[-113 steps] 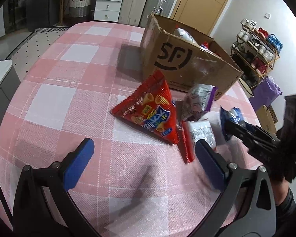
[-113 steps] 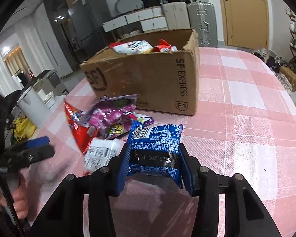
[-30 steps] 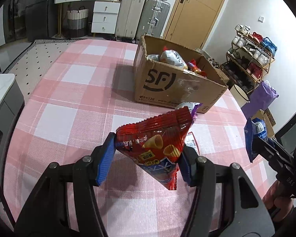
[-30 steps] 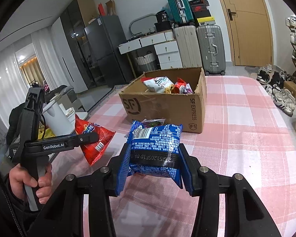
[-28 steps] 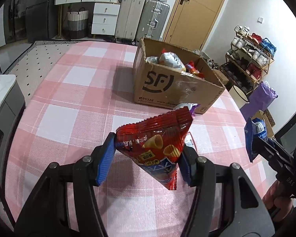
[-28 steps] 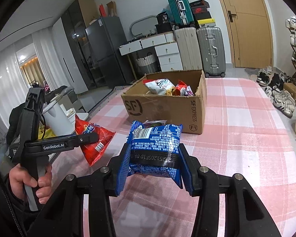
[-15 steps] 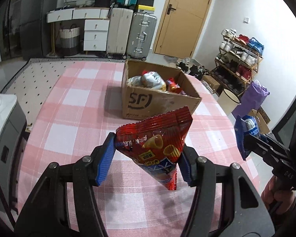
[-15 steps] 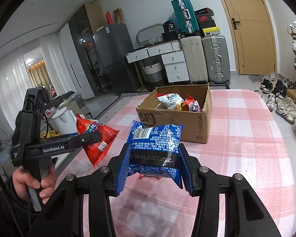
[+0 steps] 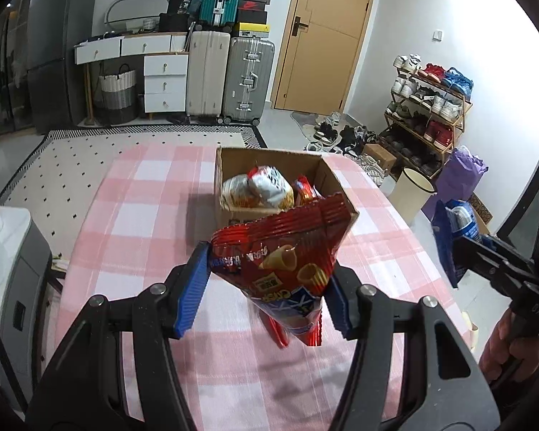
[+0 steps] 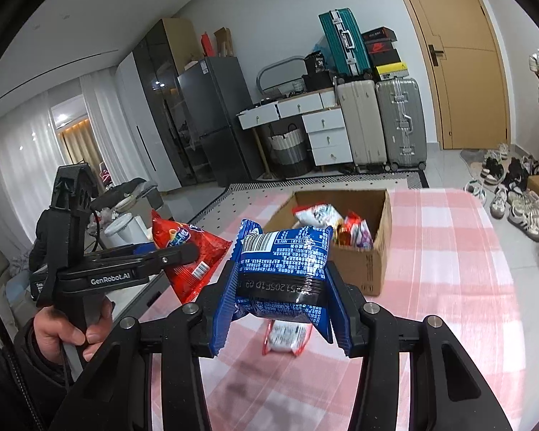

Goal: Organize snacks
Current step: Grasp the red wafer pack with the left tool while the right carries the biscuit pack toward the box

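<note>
My left gripper point(image 9: 266, 287) is shut on a red snack bag point(image 9: 284, 262) and holds it high above the pink checked table point(image 9: 143, 208). My right gripper point(image 10: 282, 309) is shut on a blue snack packet point(image 10: 284, 273), also held high. The open cardboard box point(image 9: 226, 165) stands ahead on the table with several snack bags inside point(image 9: 258, 190). In the right wrist view the box point(image 10: 373, 262) is ahead and the red bag point(image 10: 187, 251) hangs at left. The blue packet shows at right in the left wrist view point(image 9: 456, 230).
A white and red snack packet point(image 10: 287, 336) lies on the table below my right gripper. A white appliance point(image 9: 3, 251) stands left of the table. Suitcases point(image 9: 230, 79), drawers and a shoe rack point(image 9: 427, 107) line the room behind.
Both grippers have risen higher with their packets held fast. The box and table now look farther below and ahead.
</note>
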A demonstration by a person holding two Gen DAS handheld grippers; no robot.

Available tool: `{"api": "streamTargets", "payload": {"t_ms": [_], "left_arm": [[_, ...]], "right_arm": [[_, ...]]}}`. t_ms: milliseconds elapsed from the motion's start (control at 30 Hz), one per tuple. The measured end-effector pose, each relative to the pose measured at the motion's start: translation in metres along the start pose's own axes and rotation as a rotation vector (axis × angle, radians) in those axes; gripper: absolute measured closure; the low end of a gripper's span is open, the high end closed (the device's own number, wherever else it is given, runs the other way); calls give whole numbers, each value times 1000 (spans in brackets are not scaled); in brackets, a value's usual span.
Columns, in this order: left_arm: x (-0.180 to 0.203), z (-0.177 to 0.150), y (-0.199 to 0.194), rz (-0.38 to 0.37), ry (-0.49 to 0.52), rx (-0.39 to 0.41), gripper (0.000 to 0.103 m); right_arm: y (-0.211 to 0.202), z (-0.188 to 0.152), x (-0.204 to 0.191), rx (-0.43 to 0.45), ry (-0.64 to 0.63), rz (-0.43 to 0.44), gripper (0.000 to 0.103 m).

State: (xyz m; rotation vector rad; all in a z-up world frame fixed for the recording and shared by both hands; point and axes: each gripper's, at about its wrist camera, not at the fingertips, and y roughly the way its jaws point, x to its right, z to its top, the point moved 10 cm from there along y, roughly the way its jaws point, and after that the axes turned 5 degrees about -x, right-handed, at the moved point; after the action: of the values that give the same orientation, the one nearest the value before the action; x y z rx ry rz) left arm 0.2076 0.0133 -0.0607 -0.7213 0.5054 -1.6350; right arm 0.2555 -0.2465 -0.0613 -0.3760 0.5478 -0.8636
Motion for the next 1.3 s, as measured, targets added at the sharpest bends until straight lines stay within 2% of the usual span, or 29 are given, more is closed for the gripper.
{"api": "streamTargets", "payload": {"t_ms": [333,900,1100,1300], "left_arm": [[4,46,14,-5,30,-9,47],[18,134,95,-4,57,-43,47],[17,149,130,6,57,-75,47],[14,149,165,-9,63,-115,47]], "right_arm": [[21,51,2,-2,-36,11,56],[85,123,39,-35,-38,-2,56],[113,133,58,-64,-41,-19,56],[144,130,78,-94,-20,-28,56]]}}
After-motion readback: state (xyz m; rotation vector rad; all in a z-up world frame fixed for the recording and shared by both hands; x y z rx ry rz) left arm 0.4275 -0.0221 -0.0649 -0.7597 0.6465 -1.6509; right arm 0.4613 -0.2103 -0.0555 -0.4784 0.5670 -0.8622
